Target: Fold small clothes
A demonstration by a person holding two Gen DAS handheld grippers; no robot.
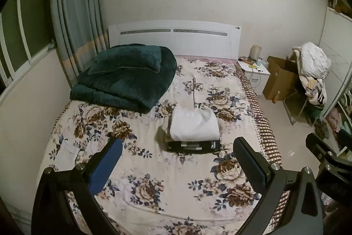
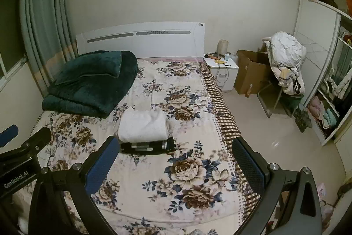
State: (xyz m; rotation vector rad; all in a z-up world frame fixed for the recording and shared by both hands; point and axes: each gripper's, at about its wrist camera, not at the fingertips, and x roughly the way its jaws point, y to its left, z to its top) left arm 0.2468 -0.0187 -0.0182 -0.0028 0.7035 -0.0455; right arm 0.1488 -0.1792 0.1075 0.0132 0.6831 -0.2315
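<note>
A folded white garment (image 1: 194, 126) lies on top of a folded dark striped garment (image 1: 193, 145) in the middle of the floral bed (image 1: 154, 169). The same stack shows in the right wrist view: the white garment (image 2: 143, 126) over the dark garment (image 2: 147, 147). My left gripper (image 1: 176, 160) is open and empty, held above the bed's near part, short of the stack. My right gripper (image 2: 173, 160) is open and empty, beside and right of the stack. Part of the right gripper (image 1: 325, 153) shows at the left view's right edge.
A folded dark green blanket (image 1: 125, 76) lies at the bed's far left by the white headboard (image 1: 173, 36). Curtains (image 1: 74, 14) hang left. A nightstand (image 2: 222, 72), a cardboard box (image 2: 250, 72), a chair heaped with clothes (image 2: 286, 63) and an open wardrobe (image 2: 325, 85) stand right.
</note>
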